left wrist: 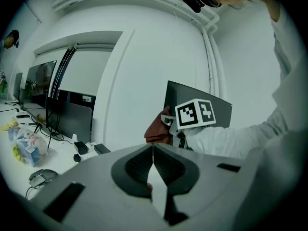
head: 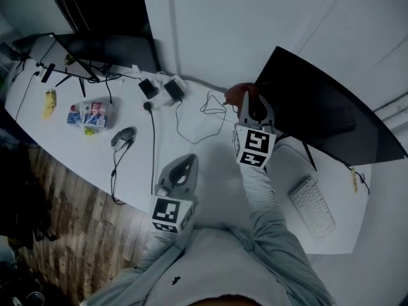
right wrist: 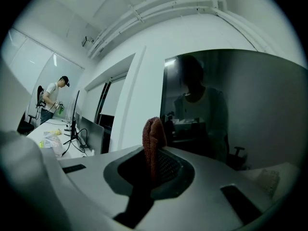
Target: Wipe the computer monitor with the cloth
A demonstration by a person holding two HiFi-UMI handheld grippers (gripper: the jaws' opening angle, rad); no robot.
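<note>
Head view: right gripper point(head: 252, 104), outstretched, clamps cloth point(head: 233, 94) beside monitor point(head: 325, 110)

The monitor point(head: 325, 110) stands at the right end of the desk point(head: 213, 155), and the keyboard point(head: 312, 206) lies before it. At the monitor's left edge is the cloth point(head: 237, 94), between the jaws of the right gripper point(head: 254, 107). The left gripper point(head: 185, 167) is further left and nearer the person. Leftward from the monitor lie a cable point(head: 204, 116), chargers point(head: 162, 89), a mouse point(head: 124, 136) and a bag point(head: 92, 115). A second screen point(head: 102, 50) stands behind them.
</note>
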